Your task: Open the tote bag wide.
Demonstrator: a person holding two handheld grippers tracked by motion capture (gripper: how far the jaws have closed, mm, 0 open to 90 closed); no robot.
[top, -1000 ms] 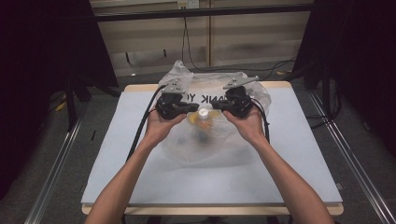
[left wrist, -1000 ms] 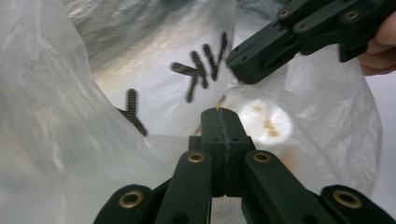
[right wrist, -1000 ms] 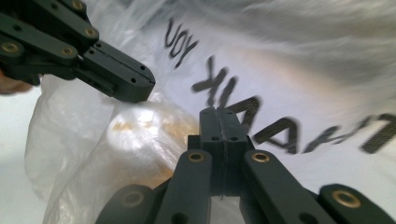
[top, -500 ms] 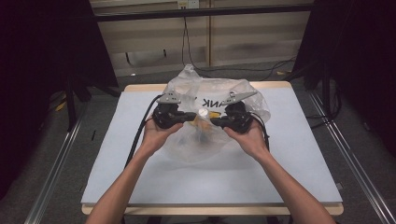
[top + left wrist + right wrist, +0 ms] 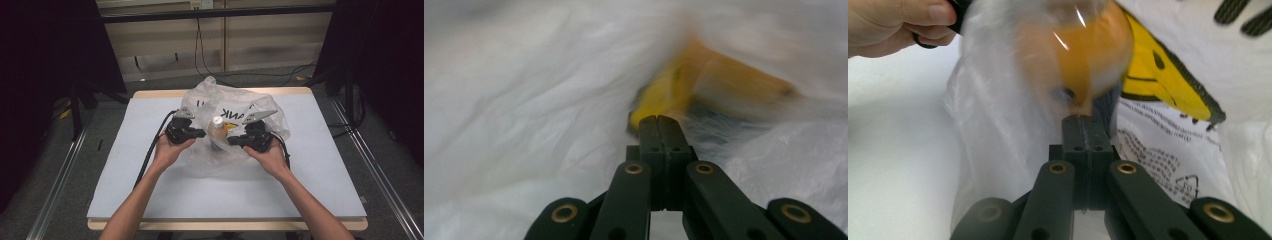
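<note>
The left gripper (image 5: 199,133) sits at the left flank of a clear plastic bag (image 5: 270,112), its jaws clenched tight together. In the left gripper view the two black jaws (image 5: 658,120) meet with no gap, and thin film from the bag may be pinched between them, though I cannot tell for sure. Just ahead of those jaw tips, through the blurred plastic (image 5: 524,100), lies a yellow and orange shape.

Between the two pairs of jaws stands a bottle (image 5: 218,131) with a white cap, holding orange liquid, inside the bag and resting on the table (image 5: 125,170).

The right gripper (image 5: 234,140) faces it from the other flank, jaws likewise pressed shut. In the right gripper view the jaw tips (image 5: 1082,119) lie right under the bottle's orange body (image 5: 1088,60), touching or nearly touching the film that covers it. Right of these jaws the bag (image 5: 1168,145) shows yellow print and small black lettering. Up and left of them, the other hand (image 5: 893,22) is seen.
</note>
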